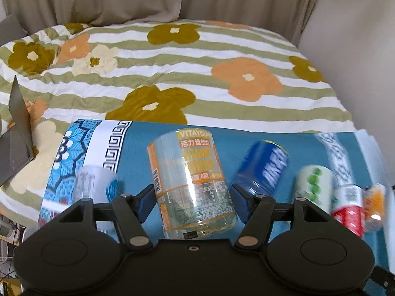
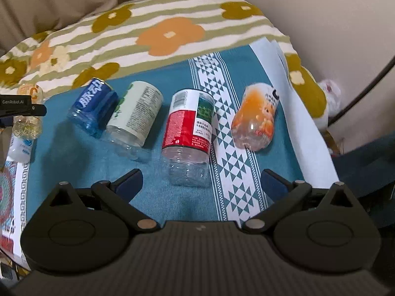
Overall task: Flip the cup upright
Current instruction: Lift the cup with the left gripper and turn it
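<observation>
Clear plastic cup with an orange-and-yellow label (image 1: 190,185) sits between the blue pads of the left gripper (image 1: 192,201), which close against its sides; whether it rests on the teal patterned cloth (image 1: 138,148) or hangs just above is hard to tell. Beside it lie a blue-labelled cup (image 2: 95,104), a white-and-green cup (image 2: 134,116), a red-labelled clear cup (image 2: 188,133) and an orange fruit-print cup (image 2: 256,116). The right gripper (image 2: 201,185) hovers wide open and empty near the red-labelled cup.
</observation>
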A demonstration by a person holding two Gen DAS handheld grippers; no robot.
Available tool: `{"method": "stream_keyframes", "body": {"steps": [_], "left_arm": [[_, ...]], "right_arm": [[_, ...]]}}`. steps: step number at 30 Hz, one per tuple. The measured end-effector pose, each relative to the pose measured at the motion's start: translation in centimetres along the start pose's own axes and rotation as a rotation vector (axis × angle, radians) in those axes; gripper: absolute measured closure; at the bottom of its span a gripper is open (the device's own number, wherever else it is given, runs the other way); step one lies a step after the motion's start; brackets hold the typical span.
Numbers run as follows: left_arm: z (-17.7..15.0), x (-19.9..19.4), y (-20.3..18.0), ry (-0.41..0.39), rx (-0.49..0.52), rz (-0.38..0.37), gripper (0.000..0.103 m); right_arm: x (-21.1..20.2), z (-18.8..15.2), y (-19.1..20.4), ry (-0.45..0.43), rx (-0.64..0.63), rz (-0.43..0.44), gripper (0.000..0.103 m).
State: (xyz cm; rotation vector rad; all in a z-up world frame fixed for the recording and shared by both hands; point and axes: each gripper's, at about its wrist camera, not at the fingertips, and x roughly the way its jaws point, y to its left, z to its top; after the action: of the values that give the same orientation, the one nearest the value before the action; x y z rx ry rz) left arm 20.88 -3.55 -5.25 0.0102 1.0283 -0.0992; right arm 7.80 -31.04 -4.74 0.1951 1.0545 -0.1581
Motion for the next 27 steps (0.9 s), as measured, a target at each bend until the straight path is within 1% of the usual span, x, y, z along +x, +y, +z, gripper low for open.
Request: {"method": "stream_keyframes", "body": {"steps": [5, 11, 15, 20, 24, 27], "left_arm": [[-2.9, -2.8, -2.1, -0.01, 0.002, -0.006, 0.034], [-7.1, -4.0, -5.0, 0.018, 0.015, -0.019, 0.034], [-10.0, -3.3, -6.8, 0.055, 0.041, -0.028, 0.034], [-12.5, -1.6, -8.6, 0.097, 0.071, -0.053, 0.034], [-13.6, -0.1, -9.7, 0.121, 0.11, -0.062, 0.034], [-14.1, 0.9, -9.9, 0.143, 0.115, -0.074, 0.034]], "right_arm": [[-1.1, -0.5, -0.9, -0.03, -0.065, 0.057, 0.0], [-1.1, -1.9, -1.9, -0.038, -0.138, 0.107, 0.0], [-1.0, -3.2, -2.6, -0.035, -0.168, 0.13, 0.0], [-0.1, -4.6, -3.6, -0.018, -0.181, 0.134, 0.0], [0.5, -5.6, -4.3, -0.005, -0.179, 0.131, 0.0], [0.7, -6.2, -4.8, 0.003, -0.182, 0.129, 0.0]]}}
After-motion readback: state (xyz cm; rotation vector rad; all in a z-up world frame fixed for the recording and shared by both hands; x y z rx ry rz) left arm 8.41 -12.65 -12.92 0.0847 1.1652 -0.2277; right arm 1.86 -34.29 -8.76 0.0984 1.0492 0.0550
